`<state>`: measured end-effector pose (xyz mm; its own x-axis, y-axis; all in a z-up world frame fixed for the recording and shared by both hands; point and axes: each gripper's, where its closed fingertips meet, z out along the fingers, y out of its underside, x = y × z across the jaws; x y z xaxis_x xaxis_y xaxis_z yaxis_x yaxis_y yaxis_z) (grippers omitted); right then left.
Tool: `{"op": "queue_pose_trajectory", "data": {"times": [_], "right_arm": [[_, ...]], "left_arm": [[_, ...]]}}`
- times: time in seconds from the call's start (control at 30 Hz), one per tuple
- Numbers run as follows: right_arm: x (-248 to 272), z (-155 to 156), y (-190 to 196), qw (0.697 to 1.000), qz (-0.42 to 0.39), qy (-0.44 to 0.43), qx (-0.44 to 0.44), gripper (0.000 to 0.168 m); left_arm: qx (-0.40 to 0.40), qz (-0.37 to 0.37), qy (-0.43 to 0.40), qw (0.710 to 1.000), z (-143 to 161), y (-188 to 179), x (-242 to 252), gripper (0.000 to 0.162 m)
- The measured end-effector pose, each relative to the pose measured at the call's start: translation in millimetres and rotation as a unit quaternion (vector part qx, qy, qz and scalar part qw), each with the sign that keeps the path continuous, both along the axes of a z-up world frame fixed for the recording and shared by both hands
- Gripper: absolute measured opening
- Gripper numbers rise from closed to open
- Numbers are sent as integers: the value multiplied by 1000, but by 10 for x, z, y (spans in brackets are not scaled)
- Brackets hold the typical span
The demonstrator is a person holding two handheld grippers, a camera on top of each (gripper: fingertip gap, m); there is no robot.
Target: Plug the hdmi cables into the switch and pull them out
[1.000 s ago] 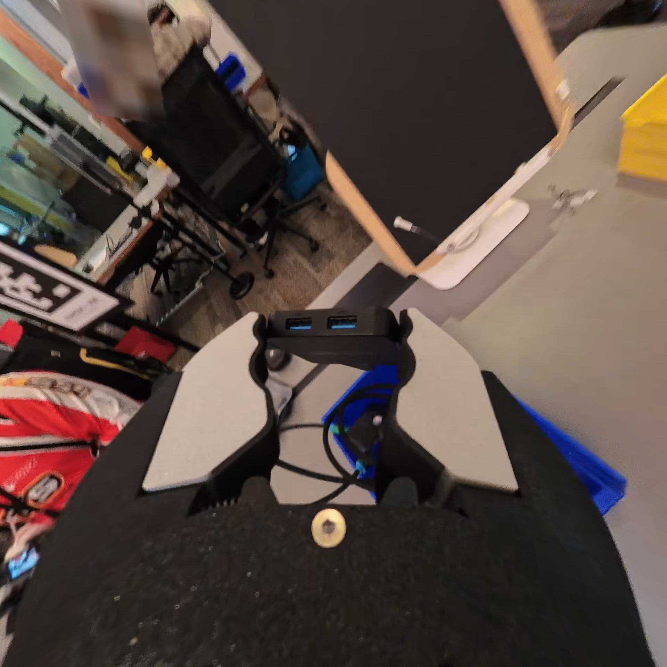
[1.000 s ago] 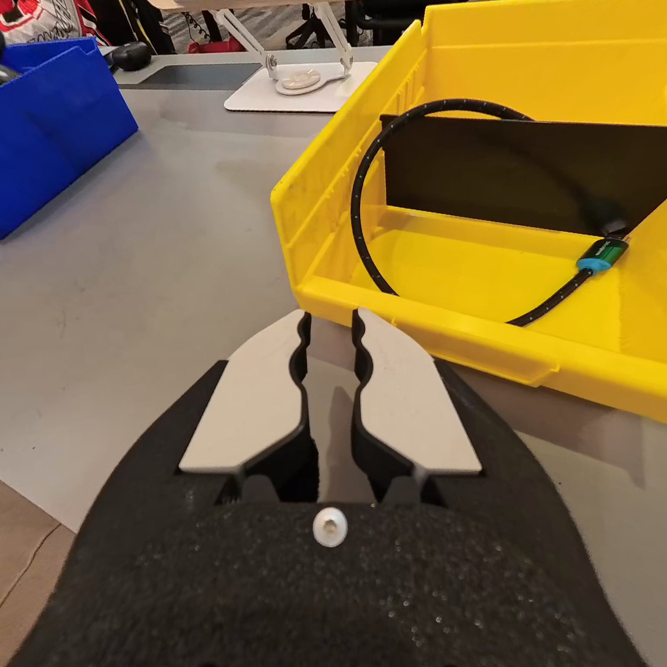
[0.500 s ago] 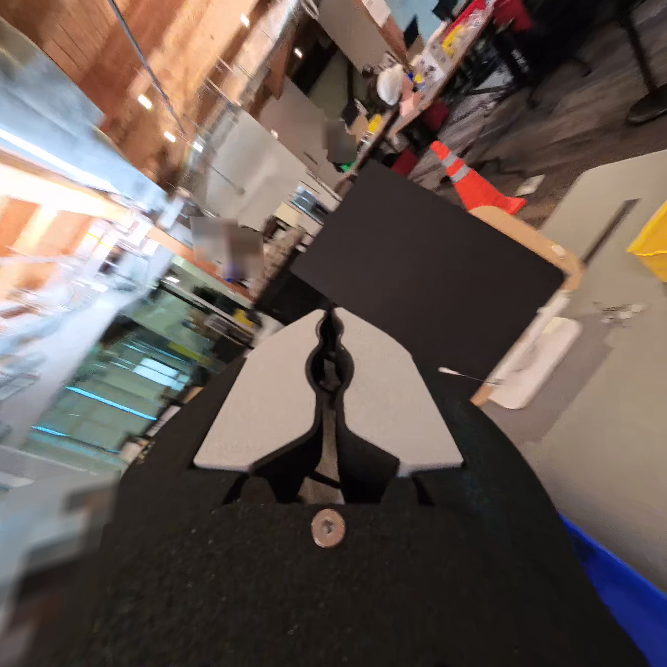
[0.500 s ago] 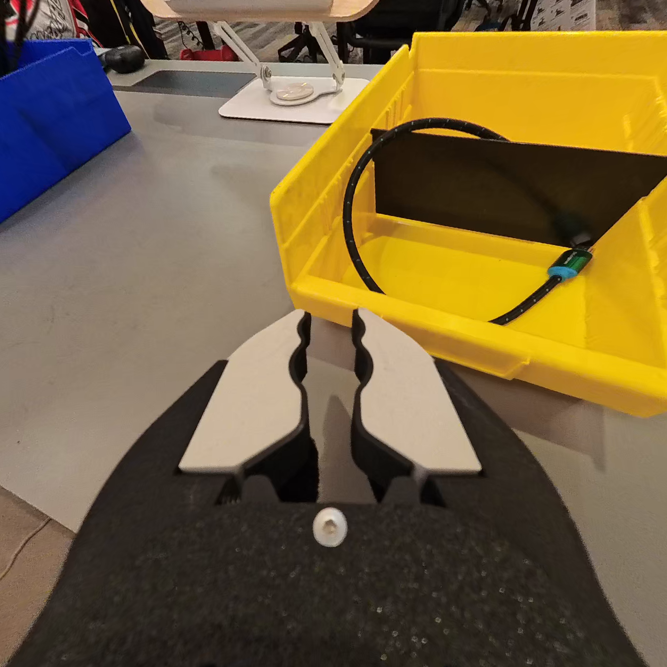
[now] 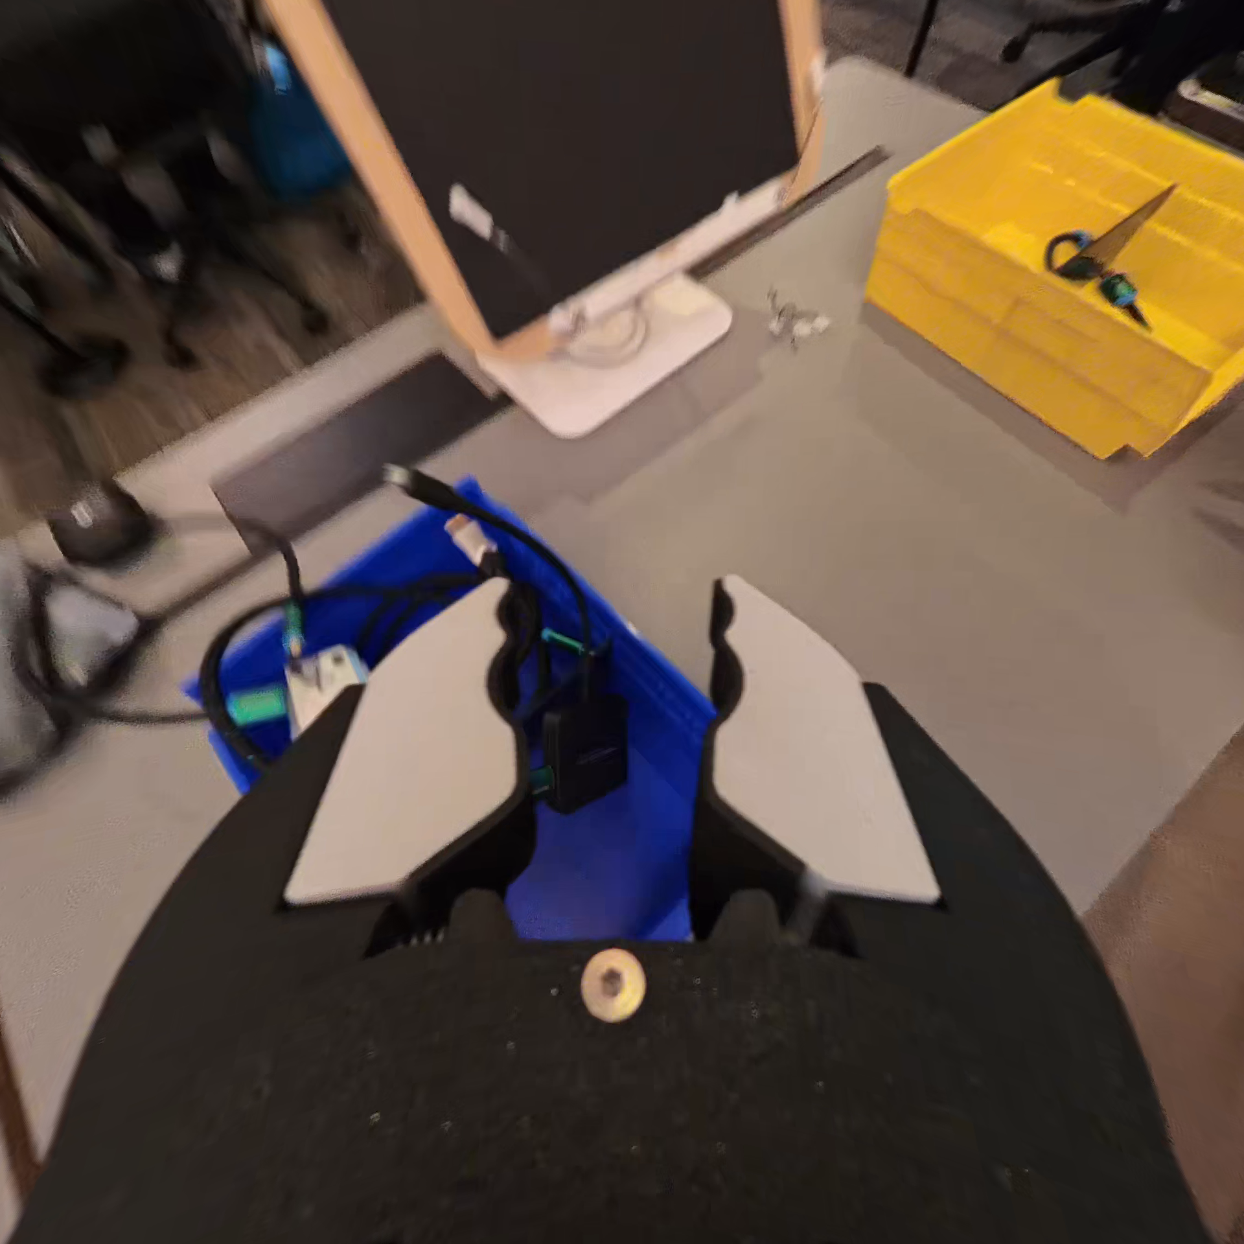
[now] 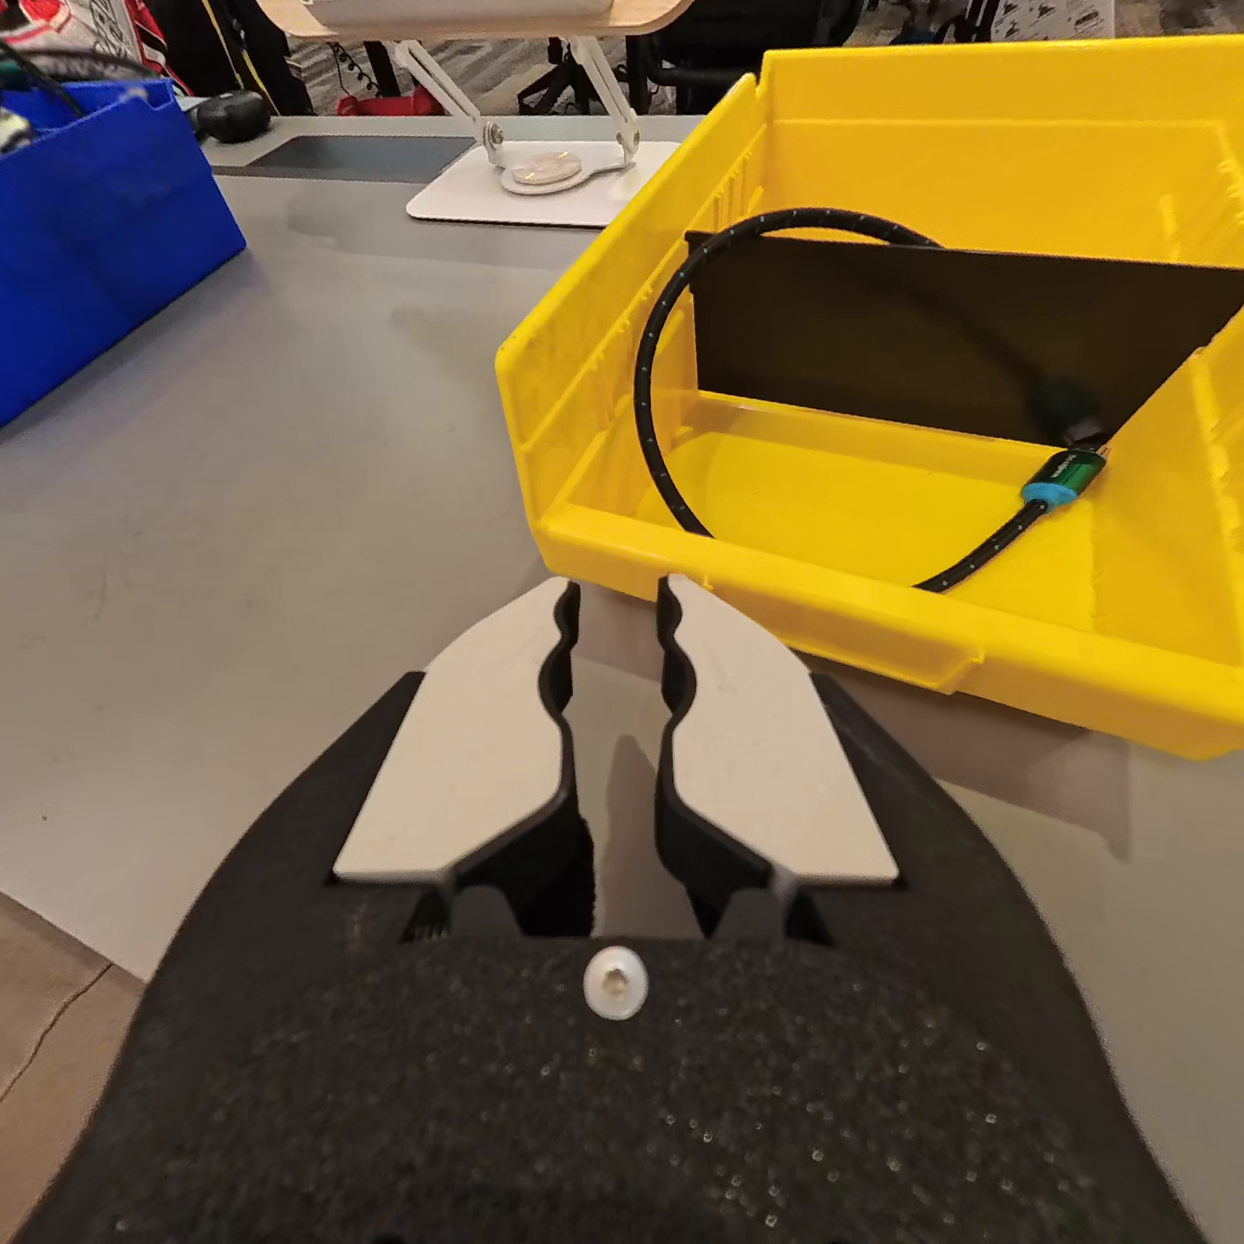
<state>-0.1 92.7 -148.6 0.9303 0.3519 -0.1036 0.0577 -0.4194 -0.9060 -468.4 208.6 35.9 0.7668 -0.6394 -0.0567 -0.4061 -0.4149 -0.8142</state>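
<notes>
My left gripper (image 5: 609, 589) is open and empty, hovering over the blue bin (image 5: 673, 686). The black switch (image 5: 585, 754) lies in that bin between my fingers in the view, among several black cables with green plugs (image 5: 252, 707). Two loose plugs (image 5: 471, 538) stick up over the bin's far wall. My right gripper (image 6: 617, 585) is empty with its jaws a little apart, low over the grey table just before the yellow bin (image 6: 808, 606). A braided black HDMI cable (image 6: 649, 404) with a green plug (image 6: 1067, 474) lies in the yellow bin.
A stand with a white base (image 5: 626, 363) holds a dark board at the table's far side; it also shows in the right wrist view (image 6: 538, 188). A dark pad (image 6: 363, 151) and a black mouse (image 6: 232, 114) lie beyond the blue bin (image 6: 101, 235). Small metal parts (image 5: 794, 323) lie near the yellow bin (image 5: 1010, 336). The gap from one gripper's tips to the other's is roughly 50 cm.
My left gripper held the black switch a second ago, then swung up shut and empty; now it is open over the blue bin, where the switch lies. The right gripper barely moved.
</notes>
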Motion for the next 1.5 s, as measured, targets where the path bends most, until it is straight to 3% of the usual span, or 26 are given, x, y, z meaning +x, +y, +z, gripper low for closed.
{"op": "queue_pose_trajectory", "data": {"times": [0.1, 0.17, 0.23, 0.33, 0.4, 0.47, 0.53, 0.63, 0.73, 0.87, 0.9, 1.13, 1.33, 1.5], "right_arm": [[-43, -7, 38, 1000, 3, -2, -3, 21], [-74, -15, 50, 1000, 6, -2, -5, 21], [-99, -32, 57, 1000, 10, -5, -7, 21], [-121, -45, 88, 1000, 14, -7, -9, 21], [-137, -58, 109, 1000, 17, -4, -12, 21], [-157, -72, 121, 1000, 20, 0, -17, 21], [-185, -80, 125, 1000, 24, 5, -20, 21], [-198, -96, 124, 999, 25, -3, -23, 22], [-161, -105, 116, 999, 21, -15, -22, 22], [-89, -123, 89, 999, 14, -10, -27, 22], [-69, -125, 82, 1000, 13, -7, -28, 22], [-7, -126, 54, 999, 8, 11, -32, 22], [-95, -117, 60, 999, 20, 8, -31, 22], [-165, -125, 74, 999, 28, 0, -31, 22]], "left_arm": [[0, 78, -40, 996, -329, -43, -306, 62], [17, 130, -75, 989, -398, -80, -539, 55], [12, 153, -97, 983, -450, -58, -733, 60], [-10, 181, -48, 982, -515, 131, -1111, 62], [-38, 179, -9, 983, -551, 322, -1304, 62], [-108, 157, 4, 982, -654, 507, -1327, 73], [-158, 131, -9, 979, -695, 715, -1225, 70], [-215, 122, 38, 968, -794, 1004, -1138, 69], [-258, 126, 98, 953, -947, 1202, -1086, 59], [-303, 167, 200, 917, -1166, 1274, -1268, 7], [-305, 166, 201, 916, -1160, 1281, -1253, 7], [-185, 141, 185, 955, -665, 1155, -995, 7], [15, 187, 179, 966, -67, 923, -929, 7], [85, 185, 170, 964, 1, 536, -806, 7]]}}
